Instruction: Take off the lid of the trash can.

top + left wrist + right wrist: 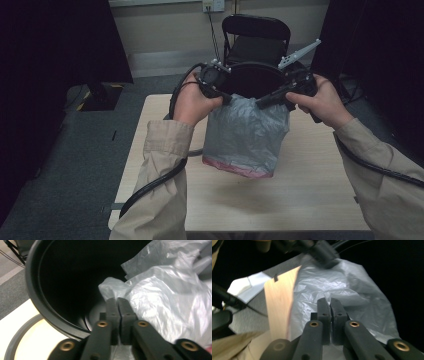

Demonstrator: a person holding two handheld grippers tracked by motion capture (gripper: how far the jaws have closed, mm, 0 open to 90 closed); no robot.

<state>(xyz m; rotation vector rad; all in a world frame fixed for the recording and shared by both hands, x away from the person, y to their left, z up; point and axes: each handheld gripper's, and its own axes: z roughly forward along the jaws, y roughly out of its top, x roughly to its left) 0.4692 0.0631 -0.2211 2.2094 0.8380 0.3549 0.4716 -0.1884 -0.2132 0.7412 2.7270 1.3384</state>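
Left gripper view: the left gripper (119, 303) has two matte black jaws with brass-coloured pivot rivets, standing together with a fold of the plastic bag (162, 302) pinched between their pads. No earlier picture bears on their movement. The film is thin, translucent grey-white, crinkled and glossy where light strikes it. Just beside it is the bin (37, 295), a round black container with a smooth thick rolled rim and a dark interior; the bag's edge hangs over that rim at the gripper's side.

Right gripper view: the right gripper (331, 305), of the same construction, is likewise closed, its pads clamping the bag film (352, 290), which spreads outward in wrinkled folds. Behind the film shows the pale wood-grain top of the bench (279, 305).

High view: the left gripper (227, 97) and the right gripper (260, 103) hold the bag (245, 135) at opposite sides of its upper edge, at the front of the bin's mouth (255, 80). The bag hangs down in front of the bin, above the bench (300, 190), as a loose, roughly rectangular grey sack with a reddish band along its bottom edge. Beige sleeves (160, 175) cover both forearms, and a thick black cable (155, 187) trails from the left gripper. A black folding chair (256, 27) stands beyond the bench.
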